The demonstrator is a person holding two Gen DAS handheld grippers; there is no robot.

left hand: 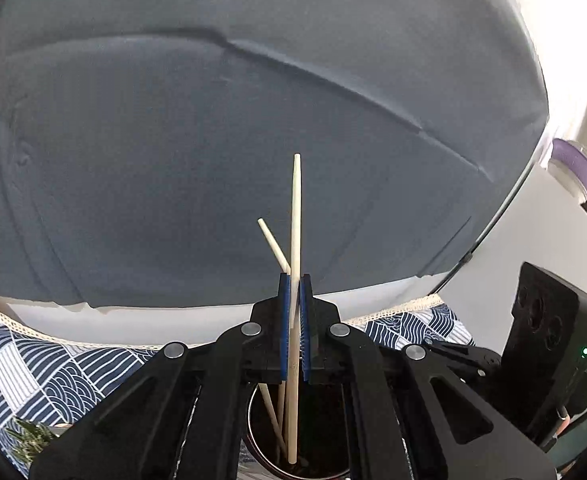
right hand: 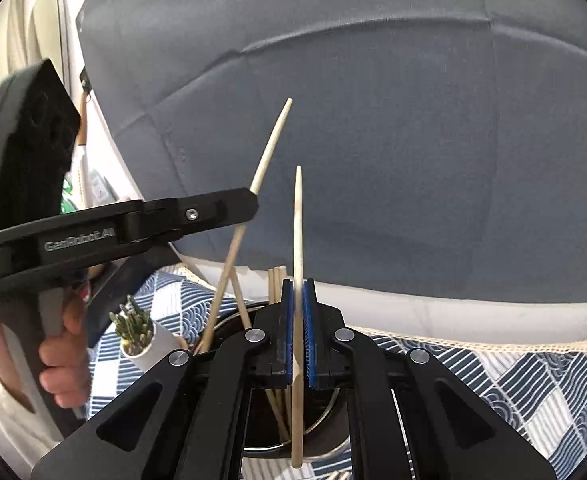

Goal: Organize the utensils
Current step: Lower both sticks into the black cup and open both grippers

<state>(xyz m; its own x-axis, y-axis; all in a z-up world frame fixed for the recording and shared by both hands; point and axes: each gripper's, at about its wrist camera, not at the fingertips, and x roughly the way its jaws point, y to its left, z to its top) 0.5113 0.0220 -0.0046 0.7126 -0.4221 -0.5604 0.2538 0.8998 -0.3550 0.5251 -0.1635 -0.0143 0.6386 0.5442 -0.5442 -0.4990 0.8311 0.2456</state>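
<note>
Now both tools are pinching chopsticks over the cup (right hand: 325, 436): left tool (left hand: 295, 332) w/ chopstick (left hand: 296, 216), right tool (right hand: 298, 334) w/ second chopstick (right hand: 298, 224); potted plant (right hand: 135, 330) sitting beside cup.

A wrinkled grey fabric backdrop (right hand: 373, 120) stands behind a blue-and-white wave-patterned tablecloth (right hand: 533, 384), on which a small green succulent in a white pot (right hand: 139, 334) tilts.

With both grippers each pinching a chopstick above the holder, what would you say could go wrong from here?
1. The left gripper and right gripper work over the same dark holder, so their arms may collide.
2. The chopstick in the right gripper has its lower tip near the holder's rim; if released there, it might land on the patterned cloth instead.
3. The chopstick in the left gripper enters among loose chopsticks and could jam or lever them out.
</note>
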